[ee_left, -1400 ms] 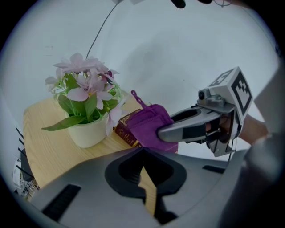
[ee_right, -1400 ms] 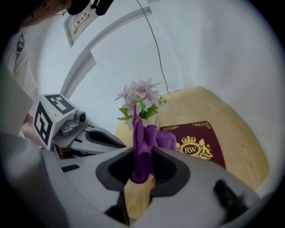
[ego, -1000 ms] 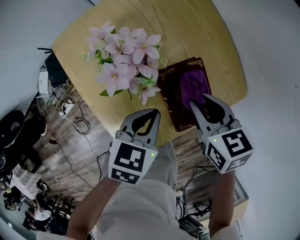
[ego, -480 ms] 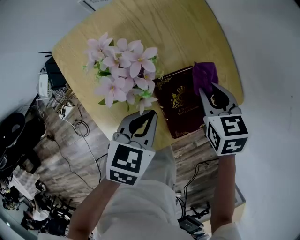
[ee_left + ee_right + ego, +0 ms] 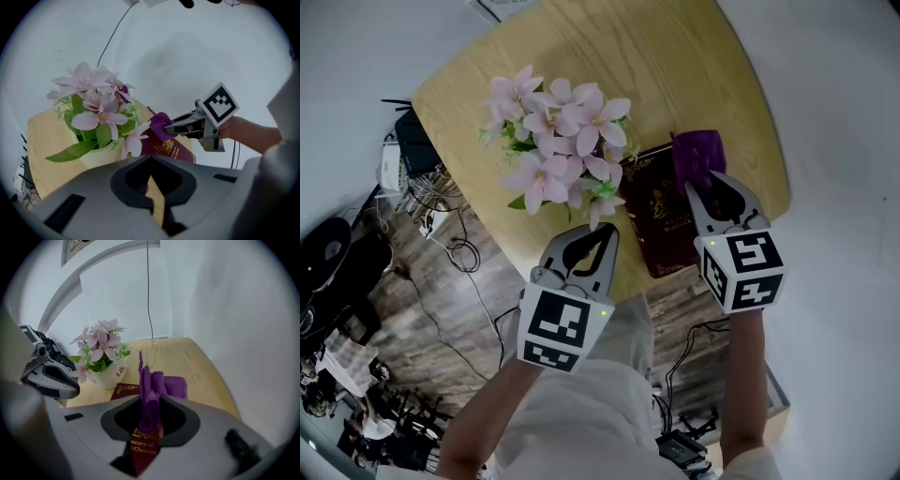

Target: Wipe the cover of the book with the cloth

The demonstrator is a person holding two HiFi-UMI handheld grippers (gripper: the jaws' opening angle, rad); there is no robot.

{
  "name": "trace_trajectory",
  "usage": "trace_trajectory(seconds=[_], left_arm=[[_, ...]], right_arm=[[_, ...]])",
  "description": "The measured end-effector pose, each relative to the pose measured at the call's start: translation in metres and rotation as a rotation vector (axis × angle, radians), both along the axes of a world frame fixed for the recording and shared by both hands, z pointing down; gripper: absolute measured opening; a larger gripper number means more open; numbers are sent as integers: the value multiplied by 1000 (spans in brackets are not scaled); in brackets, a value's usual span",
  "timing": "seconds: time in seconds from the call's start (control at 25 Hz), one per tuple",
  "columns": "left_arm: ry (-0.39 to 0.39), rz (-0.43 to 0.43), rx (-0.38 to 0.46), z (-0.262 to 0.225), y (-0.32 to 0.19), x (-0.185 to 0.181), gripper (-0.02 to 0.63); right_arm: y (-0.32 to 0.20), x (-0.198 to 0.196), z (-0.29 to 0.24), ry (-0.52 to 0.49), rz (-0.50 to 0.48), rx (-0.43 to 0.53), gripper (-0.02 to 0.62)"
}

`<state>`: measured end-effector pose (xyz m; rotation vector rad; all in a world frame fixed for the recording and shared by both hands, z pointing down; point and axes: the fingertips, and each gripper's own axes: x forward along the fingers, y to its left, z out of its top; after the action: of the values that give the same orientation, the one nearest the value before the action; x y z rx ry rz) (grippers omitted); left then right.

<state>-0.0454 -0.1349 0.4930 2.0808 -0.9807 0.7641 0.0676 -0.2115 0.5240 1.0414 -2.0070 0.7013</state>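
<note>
Right gripper view, centre frame: right gripper (image 5: 149, 423) clamped on purple cloth (image 5: 153, 389) over maroon book (image 5: 142, 452). Left gripper view, lower centre: left gripper (image 5: 151, 188), jaws together, empty.

A pale wooden table (image 5: 675, 66) with a rounded edge filled the upper centre of the head view, against a white wall (image 5: 211, 296). At lower left lay dark plank floor (image 5: 441, 319) strewn with black cables (image 5: 459, 248).
</note>
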Motion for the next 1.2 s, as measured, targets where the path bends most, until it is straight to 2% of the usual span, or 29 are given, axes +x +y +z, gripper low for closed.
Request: trace_trajectory(seconds=[0.8,1.2], left_arm=[[6,-9,30,-19,16,-31,11],[10,-7,66,-44,32,-43,11]], right_arm=[[48,-79,-6,-130,-44,-76,110],[76,-77,-27,-152,0,-82,110]])
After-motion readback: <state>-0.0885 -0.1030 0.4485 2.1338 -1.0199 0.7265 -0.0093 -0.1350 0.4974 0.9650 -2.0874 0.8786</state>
